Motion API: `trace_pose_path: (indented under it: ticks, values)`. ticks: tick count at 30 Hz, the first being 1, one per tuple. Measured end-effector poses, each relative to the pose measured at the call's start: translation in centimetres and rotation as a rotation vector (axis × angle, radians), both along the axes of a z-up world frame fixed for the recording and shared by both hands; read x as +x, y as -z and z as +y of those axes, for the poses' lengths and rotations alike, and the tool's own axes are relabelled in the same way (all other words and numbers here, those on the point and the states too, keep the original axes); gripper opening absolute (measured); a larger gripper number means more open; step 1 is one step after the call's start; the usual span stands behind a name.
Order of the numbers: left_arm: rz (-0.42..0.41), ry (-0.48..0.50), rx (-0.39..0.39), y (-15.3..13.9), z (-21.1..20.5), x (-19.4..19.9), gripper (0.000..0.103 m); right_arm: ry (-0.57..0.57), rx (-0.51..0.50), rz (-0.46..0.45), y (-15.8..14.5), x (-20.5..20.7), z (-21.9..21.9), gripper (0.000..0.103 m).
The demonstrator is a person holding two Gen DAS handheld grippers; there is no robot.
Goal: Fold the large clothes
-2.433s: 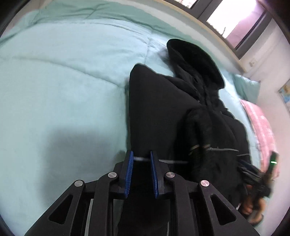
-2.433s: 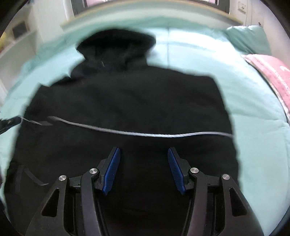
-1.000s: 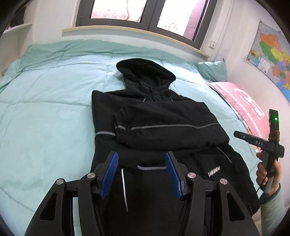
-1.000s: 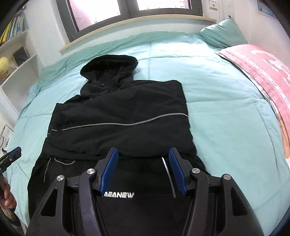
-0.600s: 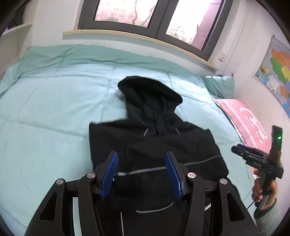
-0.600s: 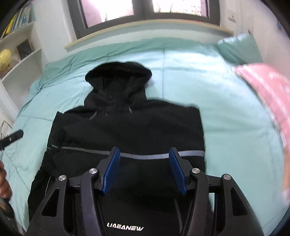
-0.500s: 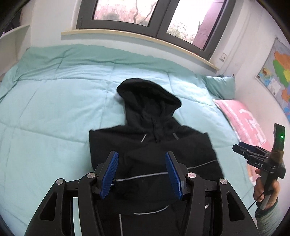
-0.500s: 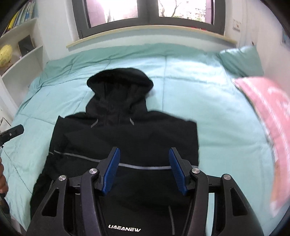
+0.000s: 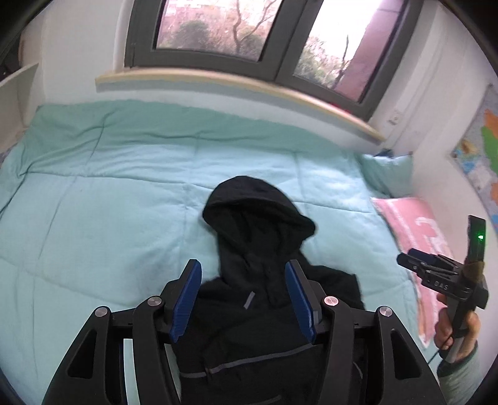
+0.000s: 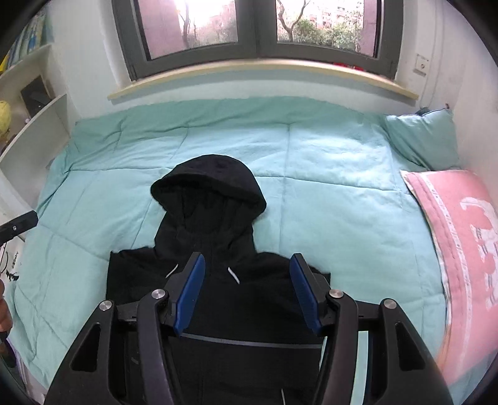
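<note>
A black hooded jacket of thick fabric with thin grey reflective stripes point(image 10: 218, 249) lay flat on a bed covered by a mint-green quilted duvet point(image 10: 326, 174). Its rounded hood point(image 9: 255, 205) pointed away, beyond the fingertips, toward the window, and its body, with sleeves folded across the chest, ran back beneath both tools.

The left gripper point(image 9: 243, 299) hung above the jacket's collar, its blue-padded fingers point(image 9: 186, 299) spread apart and holding nothing. The right gripper point(image 10: 246, 293) hovered likewise over the chest, fingers point(image 10: 306, 293) wide apart and empty; a grey stripe crossed the fabric just below them.

To the right of the fingers lay a pink patterned blanket point(image 10: 460, 243) and, farther off, a mint-green pillow point(image 10: 423, 137). Ahead, past the hood, stood a dark-framed window point(image 10: 255, 28) over a pale wooden sill point(image 10: 249, 68).
</note>
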State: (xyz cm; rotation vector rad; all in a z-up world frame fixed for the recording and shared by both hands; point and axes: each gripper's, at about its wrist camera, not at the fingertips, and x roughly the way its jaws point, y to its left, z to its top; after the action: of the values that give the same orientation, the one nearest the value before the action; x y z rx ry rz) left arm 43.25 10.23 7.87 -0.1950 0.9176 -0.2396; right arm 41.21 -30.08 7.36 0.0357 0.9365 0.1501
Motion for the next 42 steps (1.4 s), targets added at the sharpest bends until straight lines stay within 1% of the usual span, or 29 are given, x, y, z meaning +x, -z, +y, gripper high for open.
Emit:
trace_pose_path:
  ticks: [2,3,4,9,12,15,17,21,22,23,24,25,26,27,28,29,30,31,32,33,34,35,36,37,38,39,40,42]
  values:
    - [0.031,-0.013,0.017,1.9,-0.4,2.6,0.057,0.007,0.004,0.035,1.6,2.5,0.0,0.060]
    - [0.056,-0.026,0.024,3.6,-0.6,4.6,0.057,0.011,0.006,0.056,2.7,3.9,0.0,0.060]
    - [0.070,-0.030,0.021,4.7,-0.8,5.6,0.057,0.016,0.007,0.074,3.9,5.3,0.0,0.060]
    - [0.150,-0.050,-0.027,11.7,-1.3,12.6,0.057,0.018,0.023,0.146,9.6,11.4,0.0,0.060]
    - [0.176,-0.070,-0.056,14.7,-1.2,15.4,0.057,0.013,0.044,0.179,12.5,14.4,0.3,0.060]
    - [0.190,-0.089,-0.092,17.3,-1.0,17.8,0.057,0.003,0.051,0.202,15.1,17.6,0.8,0.060]
    - [0.199,-0.082,-0.105,18.6,-1.0,19.0,0.057,0.010,0.049,0.219,16.9,19.4,1.2,0.060]
    - [0.228,-0.090,-0.077,21.4,-1.6,21.4,0.057,0.035,0.055,0.224,19.7,21.7,1.3,0.060]
    - [0.235,-0.095,-0.074,22.1,-1.7,22.0,0.057,0.043,0.057,0.235,20.4,22.3,1.3,0.058]
    - [0.241,-0.102,-0.066,22.6,-1.8,22.6,0.057,0.048,0.061,0.251,21.3,22.8,1.4,0.053]
    - [0.239,-0.114,-0.057,23.1,-1.7,23.2,0.041,0.046,0.062,0.262,21.7,23.0,1.5,0.029]
    - [0.242,-0.130,-0.052,23.2,-1.3,23.7,0.012,0.037,0.068,0.279,22.4,23.4,1.8,0.017]
    - [0.249,-0.144,-0.079,23.1,-0.6,24.0,0.012,0.047,0.056,0.270,22.6,23.6,1.8,0.012]
    - [0.225,-0.168,-0.144,22.4,0.7,23.9,0.011,0.060,0.054,0.246,22.2,23.6,1.4,0.005]
    - [0.190,-0.165,-0.220,21.1,2.0,23.3,0.011,0.076,0.080,0.216,21.4,23.4,0.6,0.005]
    - [0.168,-0.140,-0.267,19.9,2.7,22.5,0.012,0.095,0.135,0.190,20.5,23.0,-0.4,0.005]
    - [0.154,-0.116,-0.293,19.1,2.9,21.7,0.012,0.110,0.207,0.167,19.5,22.6,-1.7,0.005]
    - [0.145,-0.093,-0.301,18.4,2.9,20.7,0.012,0.114,0.262,0.149,18.8,22.1,-2.7,0.005]
    - [0.154,-0.081,-0.275,18.2,2.7,19.7,0.012,0.110,0.300,0.132,18.1,21.5,-3.4,0.004]
    - [0.173,-0.078,-0.245,18.6,2.5,19.2,0.012,0.100,0.291,0.117,17.8,21.1,-3.4,0.004]
    - [0.208,-0.072,-0.213,19.6,2.3,19.0,0.013,0.091,0.271,0.113,17.8,21.0,-3.2,0.004]
    - [0.255,-0.064,-0.187,21.3,2.2,19.2,0.013,0.080,0.238,0.117,18.4,21.0,-2.7,0.004]
    - [0.323,-0.057,-0.160,23.6,2.1,19.7,0.015,0.078,0.213,0.130,19.4,21.1,-2.4,0.004]
    - [0.406,-0.035,-0.141,26.3,1.8,20.4,0.016,0.085,0.196,0.161,20.9,21.5,-2.2,0.004]
    - [0.461,-0.009,-0.133,28.7,1.4,20.9,0.016,0.100,0.196,0.211,22.9,22.1,-2.3,0.004]
    - [0.455,0.000,-0.131,29.3,1.3,21.0,0.016,0.108,0.202,0.268,25.0,22.7,-2.5,0.004]
    - [0.440,0.010,-0.138,29.0,1.3,21.1,0.016,0.104,0.224,0.314,26.8,23.1,-2.5,0.004]
    - [0.408,0.030,-0.134,27.6,1.5,20.8,0.017,0.096,0.237,0.336,27.8,23.2,-2.5,0.004]
